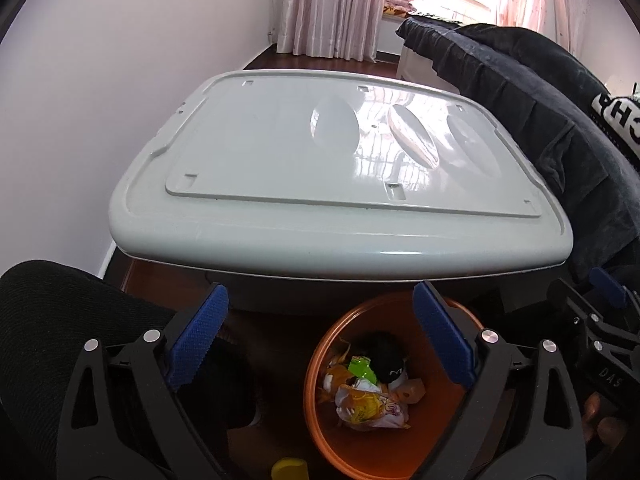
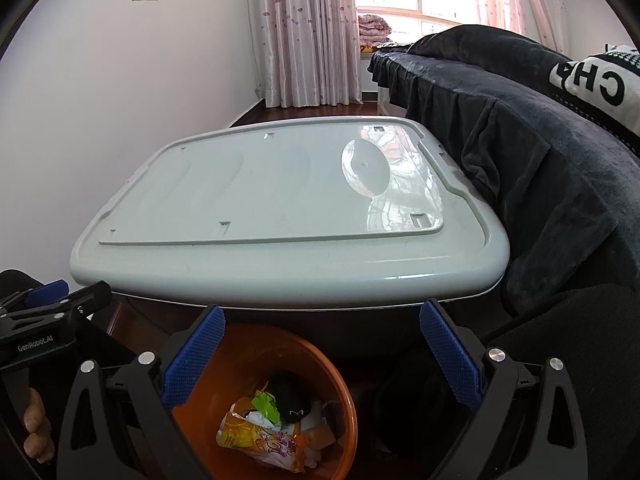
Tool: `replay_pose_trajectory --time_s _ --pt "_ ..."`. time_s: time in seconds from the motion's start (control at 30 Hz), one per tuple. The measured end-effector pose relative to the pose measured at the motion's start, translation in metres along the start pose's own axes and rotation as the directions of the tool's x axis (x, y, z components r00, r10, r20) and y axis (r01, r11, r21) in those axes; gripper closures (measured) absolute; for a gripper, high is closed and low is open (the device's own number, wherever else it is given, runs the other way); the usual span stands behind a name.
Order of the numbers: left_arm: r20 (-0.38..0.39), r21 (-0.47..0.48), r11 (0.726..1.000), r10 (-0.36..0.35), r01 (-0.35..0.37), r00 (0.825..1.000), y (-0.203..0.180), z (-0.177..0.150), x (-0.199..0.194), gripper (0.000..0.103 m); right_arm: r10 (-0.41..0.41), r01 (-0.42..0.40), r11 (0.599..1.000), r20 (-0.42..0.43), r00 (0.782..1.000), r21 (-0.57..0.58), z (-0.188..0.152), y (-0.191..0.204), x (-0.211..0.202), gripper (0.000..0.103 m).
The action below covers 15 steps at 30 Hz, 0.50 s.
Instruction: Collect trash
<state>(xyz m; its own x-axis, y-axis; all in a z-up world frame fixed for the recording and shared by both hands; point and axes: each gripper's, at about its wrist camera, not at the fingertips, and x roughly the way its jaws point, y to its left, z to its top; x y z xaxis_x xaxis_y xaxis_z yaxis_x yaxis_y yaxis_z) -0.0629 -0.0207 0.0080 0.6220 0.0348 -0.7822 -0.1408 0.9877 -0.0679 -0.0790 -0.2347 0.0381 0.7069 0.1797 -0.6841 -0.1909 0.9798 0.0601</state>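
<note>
An orange trash bin (image 1: 316, 412) stands on the floor in front of a grey plastic table (image 1: 280, 168). It holds crumpled wrappers (image 1: 368, 406), a green scrap and a black object. The bin also shows in the right wrist view (image 2: 340, 384) with an orange snack packet (image 2: 256, 438) inside. My left gripper (image 1: 320, 340) is open and empty, above the bin. My right gripper (image 2: 320, 356) is open and empty, above and right of the bin. The right gripper shows at the left view's right edge (image 1: 600, 320); the left gripper shows at the right view's left edge (image 2: 44, 320).
A dark blanket-covered sofa (image 2: 540, 168) runs along the right of the table. A yellow object (image 1: 288, 470) lies on the floor by the bin. A black fabric surface (image 1: 48, 320) is at lower left. White wall on the left, curtains and window at the back.
</note>
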Motion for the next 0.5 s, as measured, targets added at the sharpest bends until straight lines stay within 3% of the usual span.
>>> replay_pose_trajectory --time_s 0.5 --pt "-0.029 -0.011 1.000 -0.016 0.016 0.999 -0.0019 -0.0001 0.0055 0.012 -0.001 0.001 1.000 -0.005 1.000 0.011 0.0009 -0.0035 0.0015 0.006"
